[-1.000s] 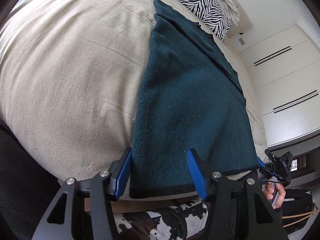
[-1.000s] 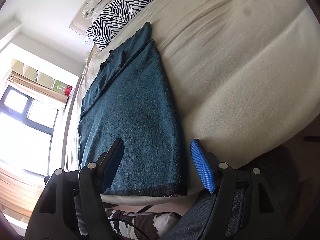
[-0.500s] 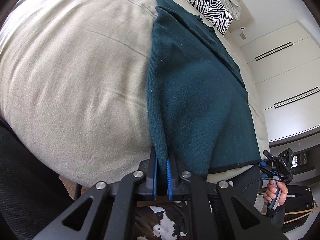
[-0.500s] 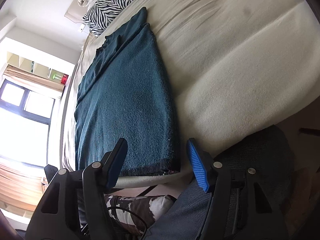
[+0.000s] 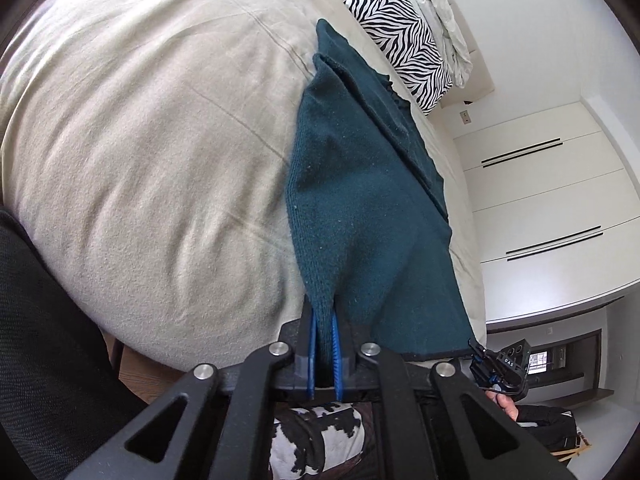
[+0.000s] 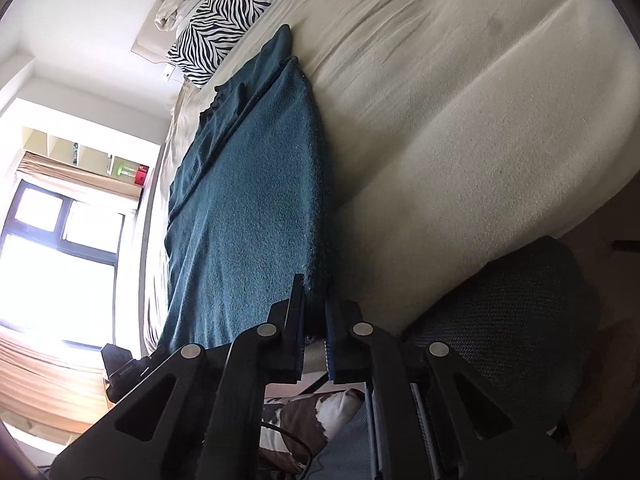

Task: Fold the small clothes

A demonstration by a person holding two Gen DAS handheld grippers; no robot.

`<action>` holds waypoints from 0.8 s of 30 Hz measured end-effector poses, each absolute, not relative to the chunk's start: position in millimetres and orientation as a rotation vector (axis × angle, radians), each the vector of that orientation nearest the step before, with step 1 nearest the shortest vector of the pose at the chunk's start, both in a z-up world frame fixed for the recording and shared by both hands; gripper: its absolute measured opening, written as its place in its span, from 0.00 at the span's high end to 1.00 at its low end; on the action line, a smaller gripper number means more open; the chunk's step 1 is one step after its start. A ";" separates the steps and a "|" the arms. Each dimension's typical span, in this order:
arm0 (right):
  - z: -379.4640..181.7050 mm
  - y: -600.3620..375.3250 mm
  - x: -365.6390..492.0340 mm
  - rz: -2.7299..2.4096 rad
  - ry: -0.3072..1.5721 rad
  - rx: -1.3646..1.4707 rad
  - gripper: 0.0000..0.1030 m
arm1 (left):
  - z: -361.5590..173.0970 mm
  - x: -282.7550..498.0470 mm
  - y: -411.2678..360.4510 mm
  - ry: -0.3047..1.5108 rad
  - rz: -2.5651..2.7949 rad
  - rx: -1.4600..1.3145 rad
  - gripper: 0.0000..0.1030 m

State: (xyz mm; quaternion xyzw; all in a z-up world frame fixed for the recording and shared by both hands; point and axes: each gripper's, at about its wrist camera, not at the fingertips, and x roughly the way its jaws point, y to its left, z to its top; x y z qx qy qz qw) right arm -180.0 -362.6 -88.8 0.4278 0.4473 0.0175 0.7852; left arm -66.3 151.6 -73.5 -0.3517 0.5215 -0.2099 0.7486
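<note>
One dark teal knitted garment [image 5: 360,208] lies lengthwise on the beige bed [image 5: 140,140], its far end reaching toward the zebra-print pillow [image 5: 404,40] at the head of the bed. Its near hem hangs at the bed's foot edge. The left gripper [image 5: 323,344] is clamped on the hem's left corner, which is lifted off the bed into a peaked fold. The right gripper [image 6: 316,332] is pinched closed on the hem's right corner [image 6: 316,280]. Beyond the garment, white wardrobe doors [image 5: 540,208] stand beside the bed.
</note>
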 end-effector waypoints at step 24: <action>-21.4 -377.5 -100.3 0.206 0.711 1.039 0.93 | -27.5 -3.6 157.7 0.949 -0.544 -1.062 0.92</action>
